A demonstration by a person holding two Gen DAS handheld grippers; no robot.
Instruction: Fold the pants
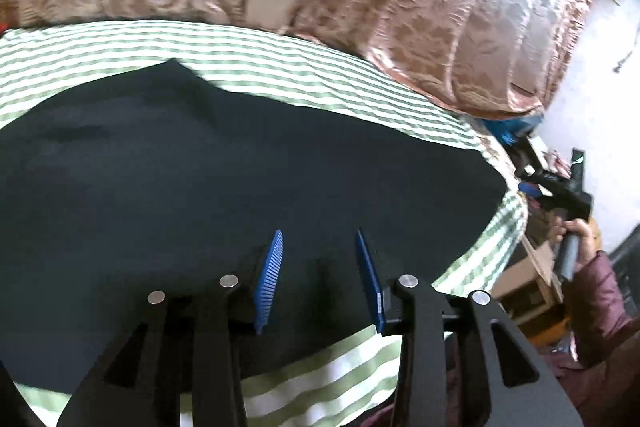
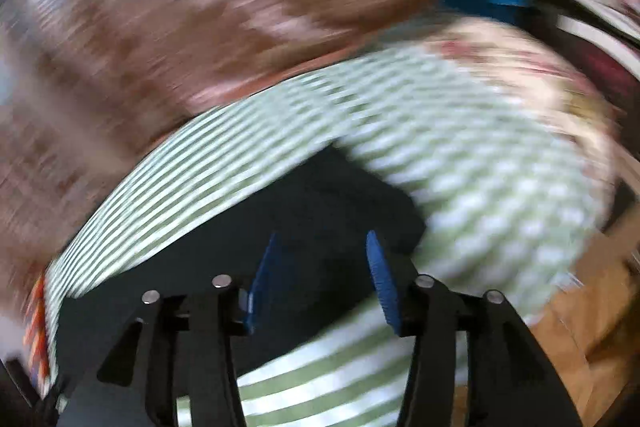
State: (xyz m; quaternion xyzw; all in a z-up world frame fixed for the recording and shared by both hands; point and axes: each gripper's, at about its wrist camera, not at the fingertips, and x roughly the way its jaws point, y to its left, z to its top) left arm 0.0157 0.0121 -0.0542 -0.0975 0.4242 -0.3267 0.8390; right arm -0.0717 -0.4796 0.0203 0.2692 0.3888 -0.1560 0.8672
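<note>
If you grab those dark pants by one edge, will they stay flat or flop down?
Probably flop. The dark pants lie limp with soft wrinkles on the green striped sheet, so they look thin and light. Pushed, they would likely bunch up rather than slide as one piece.

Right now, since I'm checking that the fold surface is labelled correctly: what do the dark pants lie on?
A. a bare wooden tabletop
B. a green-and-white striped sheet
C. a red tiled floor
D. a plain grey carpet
B: the dark pants lie spread on a green-and-white striped sheet, whose stripes show around the cloth's edges in both wrist views.
</note>
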